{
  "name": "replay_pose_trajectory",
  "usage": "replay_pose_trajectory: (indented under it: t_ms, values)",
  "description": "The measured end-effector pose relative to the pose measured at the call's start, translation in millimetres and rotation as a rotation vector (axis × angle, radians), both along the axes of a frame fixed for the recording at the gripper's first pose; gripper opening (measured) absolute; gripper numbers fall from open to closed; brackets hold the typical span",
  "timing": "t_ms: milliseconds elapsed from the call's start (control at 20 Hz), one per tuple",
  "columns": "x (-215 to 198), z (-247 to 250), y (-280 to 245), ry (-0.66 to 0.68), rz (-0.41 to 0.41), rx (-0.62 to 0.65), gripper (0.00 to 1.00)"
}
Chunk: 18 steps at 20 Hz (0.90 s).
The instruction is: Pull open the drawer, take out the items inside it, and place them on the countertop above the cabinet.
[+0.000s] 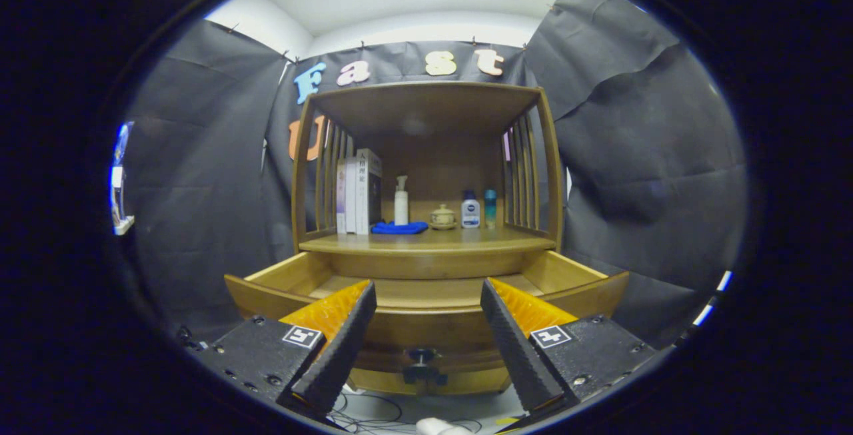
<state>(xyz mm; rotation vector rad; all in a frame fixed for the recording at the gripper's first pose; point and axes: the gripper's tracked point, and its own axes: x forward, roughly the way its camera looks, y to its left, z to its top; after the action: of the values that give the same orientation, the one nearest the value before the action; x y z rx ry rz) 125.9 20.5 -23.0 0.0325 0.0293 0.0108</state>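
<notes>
Open drawer point(426, 292) beyond spread fingers point(346, 335)

The cabinet point(426, 115) and its open drawer point(426, 292) are smooth, satin-finished wood. The drawer knob point(422, 358) looks dark and matt. A soft cloth point(399, 227) lies on the countertop point(426, 243), beside glossy plastic bottles point(470, 212). The hand-held gripper point(426, 348) has ridged fingers point(340, 348), spread apart.

drawer point(426, 318) tan wood | knob point(422, 356) black | cloth point(400, 227) blue | pump bottle point(401, 202) white
</notes>
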Motion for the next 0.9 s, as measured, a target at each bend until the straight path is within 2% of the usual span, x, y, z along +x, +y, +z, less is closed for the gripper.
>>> replay_pose_trajectory:
  t_ms: [250,600,900]
  values:
    - [6,37,4,-0.030,0.012,-0.017,0.99]
    - [29,90,-2,-0.021,-0.019,-0.020,0.99]
    - [30,91,-6,-0.004,-0.011,-0.032,0.99]
